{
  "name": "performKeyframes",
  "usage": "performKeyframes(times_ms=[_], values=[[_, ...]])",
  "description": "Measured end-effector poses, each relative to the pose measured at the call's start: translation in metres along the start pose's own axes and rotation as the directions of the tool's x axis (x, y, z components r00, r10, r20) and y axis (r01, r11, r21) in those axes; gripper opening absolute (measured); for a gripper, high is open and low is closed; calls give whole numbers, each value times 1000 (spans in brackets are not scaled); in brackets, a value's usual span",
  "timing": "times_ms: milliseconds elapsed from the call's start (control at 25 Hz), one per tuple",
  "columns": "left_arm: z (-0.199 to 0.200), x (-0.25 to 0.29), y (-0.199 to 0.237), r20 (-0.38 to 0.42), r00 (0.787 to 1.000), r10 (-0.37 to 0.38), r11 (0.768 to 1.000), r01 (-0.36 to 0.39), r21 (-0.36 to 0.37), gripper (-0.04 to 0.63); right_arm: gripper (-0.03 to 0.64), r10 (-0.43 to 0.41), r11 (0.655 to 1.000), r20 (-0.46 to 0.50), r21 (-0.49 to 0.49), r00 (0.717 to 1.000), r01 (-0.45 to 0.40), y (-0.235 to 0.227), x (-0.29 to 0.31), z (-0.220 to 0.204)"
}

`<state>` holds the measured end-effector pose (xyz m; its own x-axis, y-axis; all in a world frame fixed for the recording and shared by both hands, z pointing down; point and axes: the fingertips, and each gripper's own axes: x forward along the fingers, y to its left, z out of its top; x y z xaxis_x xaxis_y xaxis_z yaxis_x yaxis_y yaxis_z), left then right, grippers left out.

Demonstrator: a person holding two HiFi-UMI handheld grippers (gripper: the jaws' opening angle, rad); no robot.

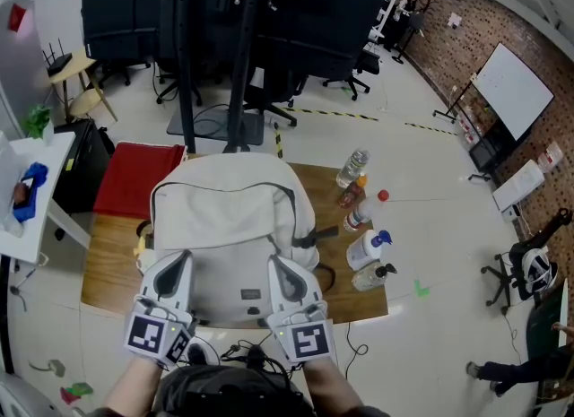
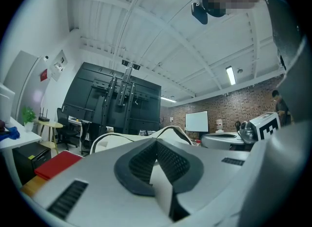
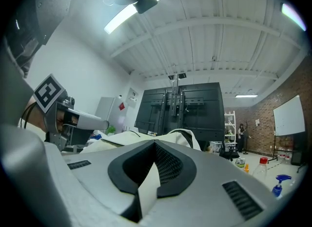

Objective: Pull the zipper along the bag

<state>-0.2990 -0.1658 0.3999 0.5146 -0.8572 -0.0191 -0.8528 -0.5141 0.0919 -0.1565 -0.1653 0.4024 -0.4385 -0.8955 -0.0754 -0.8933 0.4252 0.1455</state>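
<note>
Wooden table (image 1: 106,273) bears a pale bag (image 1: 229,227); left gripper (image 1: 176,261) and right gripper (image 1: 281,267) rest at its near edge, jaws together on nothing, apparently parked clear of the zipper (image 1: 224,185).

bag (image 1: 229,227) matt off-white cloth; table (image 1: 108,267) smooth wood; fingers (image 2: 87,175) matt grey plastic; pads (image 2: 173,161) black, textured
</note>
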Motion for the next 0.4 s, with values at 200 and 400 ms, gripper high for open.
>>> performKeyframes(times_ms=[200, 400], values=[[-2, 1, 2, -6, 1000, 9, 1000, -9, -4, 32, 23, 0, 1000, -18, -7, 1000, 0, -3, -3, -6], [-6, 4, 2, -11, 1000, 16, 1000, -17, -6, 32, 23, -13, 1000, -13, -1, 1000, 12, -10, -3, -9]])
